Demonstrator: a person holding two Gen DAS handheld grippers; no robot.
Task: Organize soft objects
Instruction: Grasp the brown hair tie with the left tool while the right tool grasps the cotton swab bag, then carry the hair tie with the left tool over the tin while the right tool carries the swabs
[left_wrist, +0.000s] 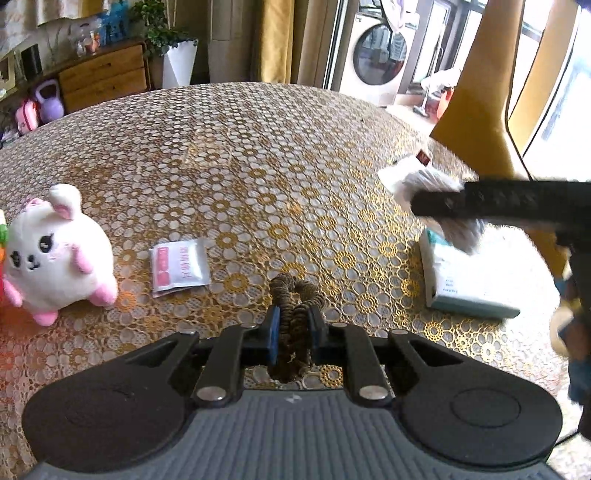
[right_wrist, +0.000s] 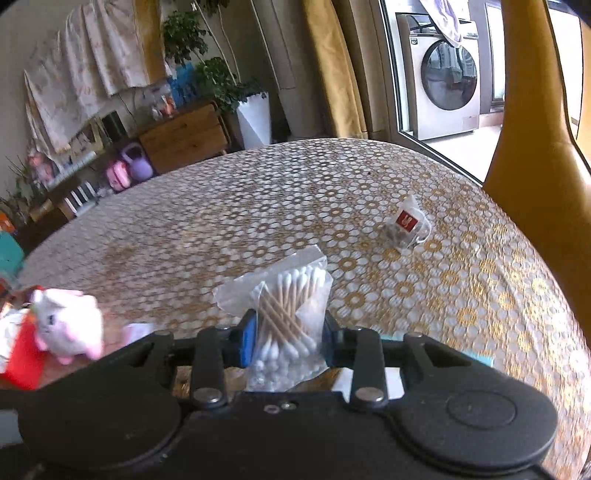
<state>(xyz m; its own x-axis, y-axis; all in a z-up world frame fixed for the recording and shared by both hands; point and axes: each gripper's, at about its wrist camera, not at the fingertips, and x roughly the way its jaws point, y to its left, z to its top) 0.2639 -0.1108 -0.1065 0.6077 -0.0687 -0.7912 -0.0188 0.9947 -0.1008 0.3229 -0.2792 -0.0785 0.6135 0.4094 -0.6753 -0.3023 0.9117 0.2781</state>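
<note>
My left gripper (left_wrist: 293, 319) is shut on a brown coiled hair tie (left_wrist: 291, 291), which is pinched between the blue pads and lifted just off the table. My right gripper (right_wrist: 290, 326) is shut on a clear bag of cotton swabs (right_wrist: 291, 295), also raised off the cloth. In the left wrist view one finger (left_wrist: 480, 201) of the right gripper reaches in from the right edge, with the swab bag (left_wrist: 413, 177) blurred around it. A white and pink plush bunny (left_wrist: 51, 254) sits at the table's left; the right wrist view shows the bunny (right_wrist: 68, 321) at lower left.
A lace-patterned gold and white tablecloth (left_wrist: 258, 155) covers the round table. On it lie a pink and white sachet (left_wrist: 180, 266), a teal and white tissue pack (left_wrist: 461, 284) and a tea bag with a red tag (right_wrist: 406, 225). A yellow chair back (right_wrist: 535, 129) stands at the right.
</note>
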